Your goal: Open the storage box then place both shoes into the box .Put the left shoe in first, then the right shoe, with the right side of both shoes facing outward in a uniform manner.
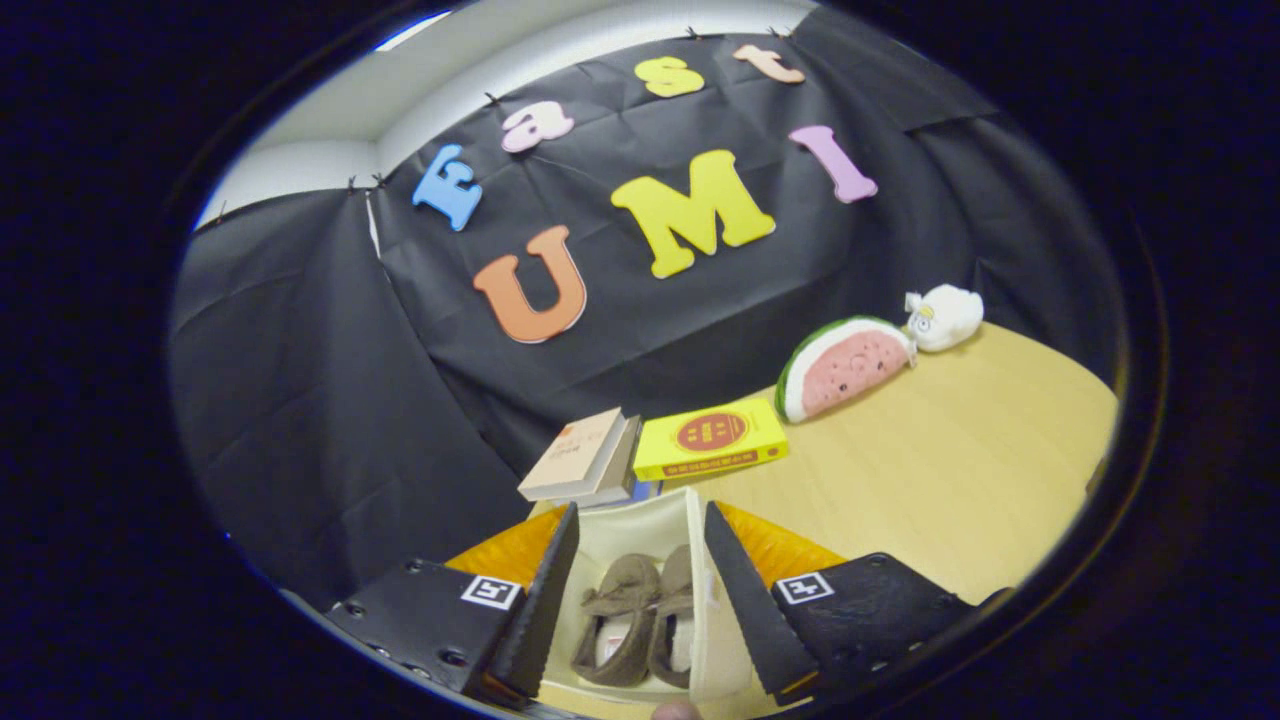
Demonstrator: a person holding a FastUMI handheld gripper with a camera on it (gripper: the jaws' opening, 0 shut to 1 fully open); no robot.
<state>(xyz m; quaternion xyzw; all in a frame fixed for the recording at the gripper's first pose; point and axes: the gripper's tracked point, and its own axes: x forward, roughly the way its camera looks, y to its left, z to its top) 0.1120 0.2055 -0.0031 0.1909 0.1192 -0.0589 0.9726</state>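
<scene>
So both shoes (632,620) are seen sitting inside the storage box (655,530) already, side by side, toes pointed away toward the box's far wall. The box is open on top and is parked at the near left corner of the tabletop (950,470), on something orange (775,550) that can't really be identified from here.

The gripper (640,595) is held above the box with its fingers spread wide apart, nothing clamped between them. The shoes are viewed straight down through the gap, so they're between and below the fingers, not touched.

Handling-wise, the shoes look like soft brown slip-ons, suede-ish, with a small bow on the one to the left. They're judged to be light and floppy, so a pinch on the upper would probably just get collapsed fabric. If anything needs nudging, the heel collar or the sidewall near the sole is likely the stiffer spot to be grabbed. Grip shouldn't be an issue, that material looks grippy rather than slick. The box seems to be a fabric one with soft walls, so it could get pushed around easily if bumped.

Whether the right sides are facing outward properly can't be told from this angle.

Further back along the far edge, a tan book (585,460), a yellow book (712,440), a watermelon plush (845,365) and a white plush toy (945,317) are lined up, well apart from the box.
</scene>
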